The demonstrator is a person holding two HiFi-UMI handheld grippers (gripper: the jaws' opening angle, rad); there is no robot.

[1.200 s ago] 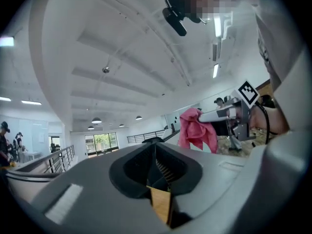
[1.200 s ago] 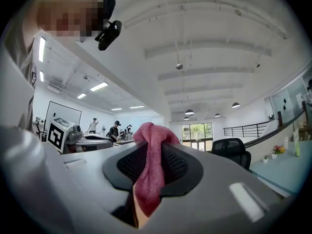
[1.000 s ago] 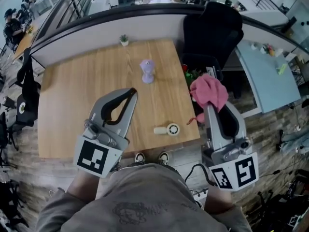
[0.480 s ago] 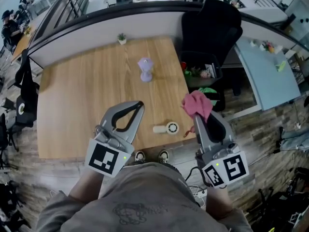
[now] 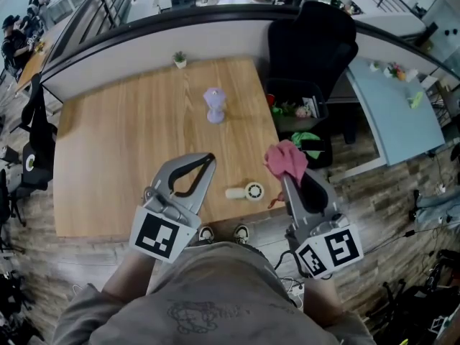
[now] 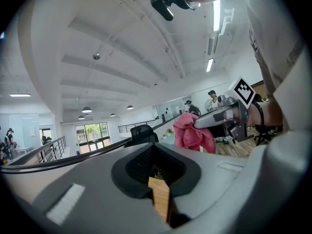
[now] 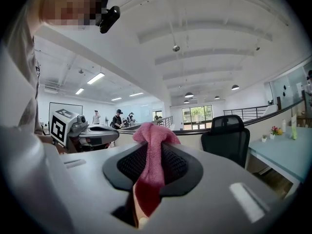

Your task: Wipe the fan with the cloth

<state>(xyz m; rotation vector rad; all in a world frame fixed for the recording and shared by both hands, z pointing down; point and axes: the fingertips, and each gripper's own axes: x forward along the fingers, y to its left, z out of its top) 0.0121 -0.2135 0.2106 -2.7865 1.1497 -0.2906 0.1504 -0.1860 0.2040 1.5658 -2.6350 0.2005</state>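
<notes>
A small cream hand fan (image 5: 248, 191) lies on its side near the front edge of the wooden table (image 5: 129, 142). My right gripper (image 5: 289, 177) is shut on a pink cloth (image 5: 285, 162) and hovers just right of the fan, over the table's front right corner. In the right gripper view the cloth (image 7: 152, 167) hangs bunched between the jaws. My left gripper (image 5: 204, 161) is shut with nothing in it, just left of the fan. The left gripper view shows its closed jaws (image 6: 156, 175), with the pink cloth (image 6: 191, 133) off to the right.
A purple vase-like object (image 5: 214, 105) stands mid-table, and a tiny potted plant (image 5: 179, 60) sits at the far edge. A black office chair (image 5: 313, 42) and a black bin (image 5: 295, 110) of items stand right of the table. A curved wall runs behind.
Both grippers have sunk. The right one has carried the pink cloth left, from beside the table to its front right corner near the fan. The left gripper has shifted slightly right.
</notes>
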